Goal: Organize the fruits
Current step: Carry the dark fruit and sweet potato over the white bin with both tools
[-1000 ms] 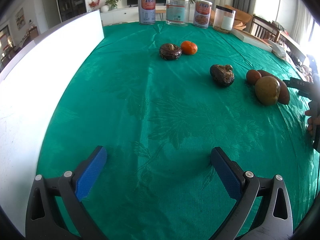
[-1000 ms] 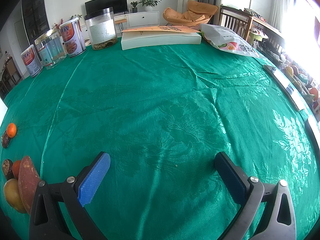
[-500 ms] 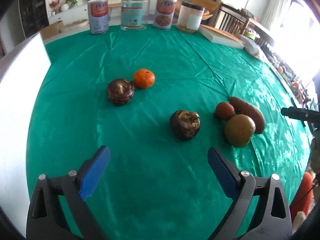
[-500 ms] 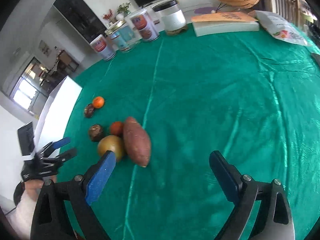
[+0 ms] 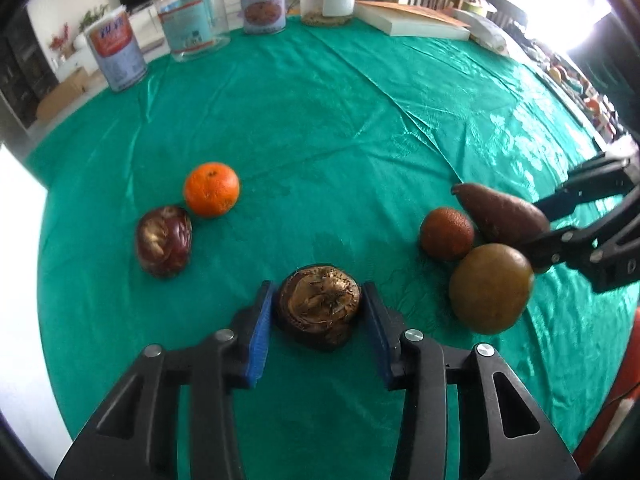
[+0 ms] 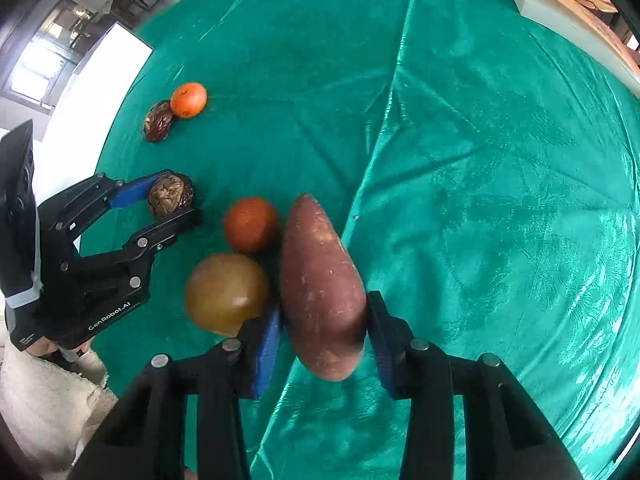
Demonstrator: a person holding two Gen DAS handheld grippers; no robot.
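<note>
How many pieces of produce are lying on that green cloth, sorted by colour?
Dark brown wrinkled fruits: 2
Bright orange fruit: 1
Reddish-orange fruit: 1
Yellow-brown round fruit: 1
Reddish-brown sweet potato: 1
Total: 6

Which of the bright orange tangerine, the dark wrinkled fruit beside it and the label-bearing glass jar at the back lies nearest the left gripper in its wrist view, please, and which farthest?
From the left gripper:
1. Dark wrinkled fruit, left of centre, nearest.
2. Bright orange tangerine, just behind it.
3. Glass jar, back edge of the table, farthest.
</note>
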